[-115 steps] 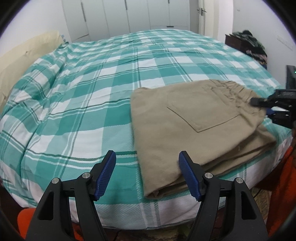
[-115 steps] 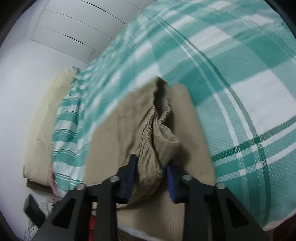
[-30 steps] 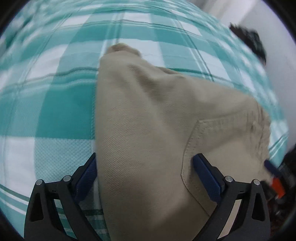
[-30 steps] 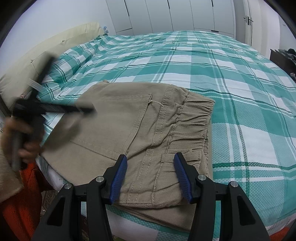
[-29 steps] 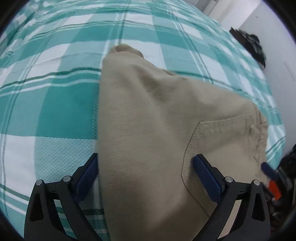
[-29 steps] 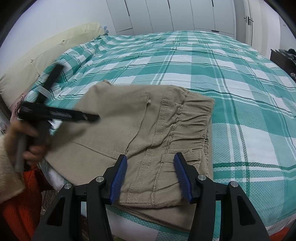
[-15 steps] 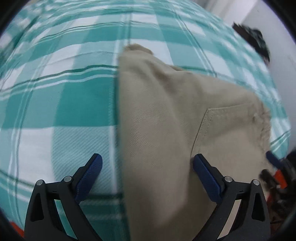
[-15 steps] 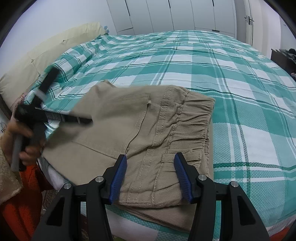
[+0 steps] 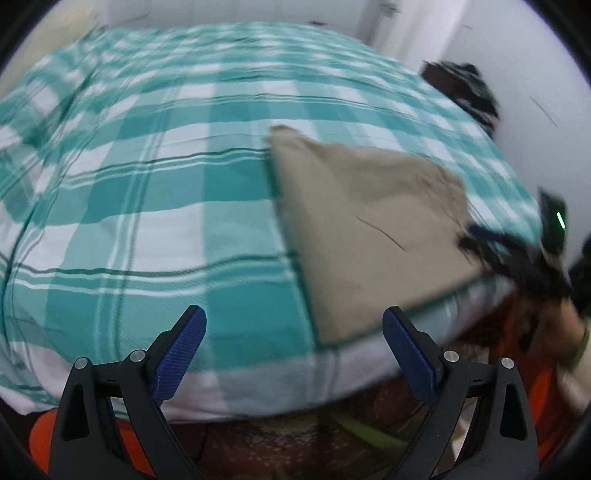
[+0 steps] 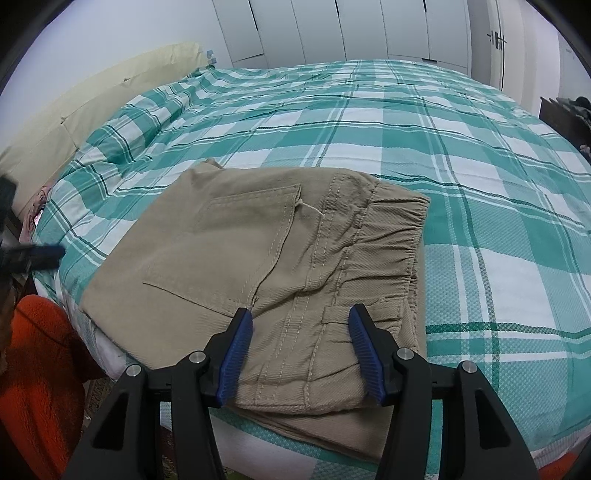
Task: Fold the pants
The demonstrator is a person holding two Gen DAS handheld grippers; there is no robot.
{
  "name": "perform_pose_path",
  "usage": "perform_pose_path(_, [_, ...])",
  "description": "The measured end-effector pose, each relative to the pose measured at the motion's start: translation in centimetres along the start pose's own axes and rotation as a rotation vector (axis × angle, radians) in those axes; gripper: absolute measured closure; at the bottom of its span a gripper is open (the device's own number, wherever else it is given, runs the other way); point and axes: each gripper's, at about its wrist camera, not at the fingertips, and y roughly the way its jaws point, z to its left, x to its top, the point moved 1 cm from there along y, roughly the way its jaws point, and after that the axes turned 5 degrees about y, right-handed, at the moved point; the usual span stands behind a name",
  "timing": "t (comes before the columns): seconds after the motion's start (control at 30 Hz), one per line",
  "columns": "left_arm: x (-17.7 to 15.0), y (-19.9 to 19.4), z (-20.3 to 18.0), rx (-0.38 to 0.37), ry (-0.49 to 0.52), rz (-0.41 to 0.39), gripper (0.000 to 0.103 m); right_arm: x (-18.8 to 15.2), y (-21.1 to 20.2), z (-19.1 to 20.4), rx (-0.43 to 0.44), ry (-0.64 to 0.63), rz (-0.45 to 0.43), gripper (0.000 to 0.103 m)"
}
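The tan pants (image 10: 266,266) lie folded in a flat stack near the bed's front edge, back pocket and elastic waistband facing up. In the left wrist view they (image 9: 365,236) show blurred at the right. My right gripper (image 10: 301,350) is open, its blue pads just above the waistband end of the stack, holding nothing. My left gripper (image 9: 291,354) is open and empty, off the pants, over the bed's edge to the left of the stack. The right gripper shows blurred in the left wrist view (image 9: 498,251), and the left gripper shows blurred at the left edge of the right wrist view (image 10: 33,254).
The bed has a green and white checked cover (image 10: 424,122). A cream headboard cushion (image 10: 74,114) lies at the far left. White wardrobes (image 10: 351,29) stand behind. Dark clutter (image 9: 465,88) sits at the bed's far right. An orange garment (image 10: 37,376) is below the front edge.
My left gripper has pulled back and left off the pants, from over the stack to the bed's edge. My right gripper, shut on the waistband 3.8 s ago, is open and has held still this last second.
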Motion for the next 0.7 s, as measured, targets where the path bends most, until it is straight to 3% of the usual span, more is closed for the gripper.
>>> perform_pose_path(0.07, [-1.2, 0.6, -1.7, 0.012, 0.065, 0.012, 0.006, 0.0, 0.0, 0.0, -0.001, -0.001, -0.001, 0.048])
perform_pose_path(0.2, [-1.8, 2.8, -2.9, 0.119, 0.156, 0.061, 0.006, 0.0, 0.0, -0.1, -0.002, -0.003, -0.001, 0.048])
perform_pose_path(0.4, [-1.4, 2.8, -1.2, 0.152, 0.074, 0.046, 0.009, 0.0, 0.0, -0.1, 0.0, -0.003, -0.002, 0.048])
perform_pose_path(0.5, [-1.8, 3.8, -1.2, 0.17, 0.074, 0.073, 0.01, 0.1, 0.0, -0.1, -0.001, -0.003, -0.001, 0.048])
perform_pose_path(0.7, [-1.5, 4.1, -2.3, 0.191, 0.098, 0.054, 0.01, 0.0, 0.0, 0.0, -0.001, -0.003, -0.002, 0.048])
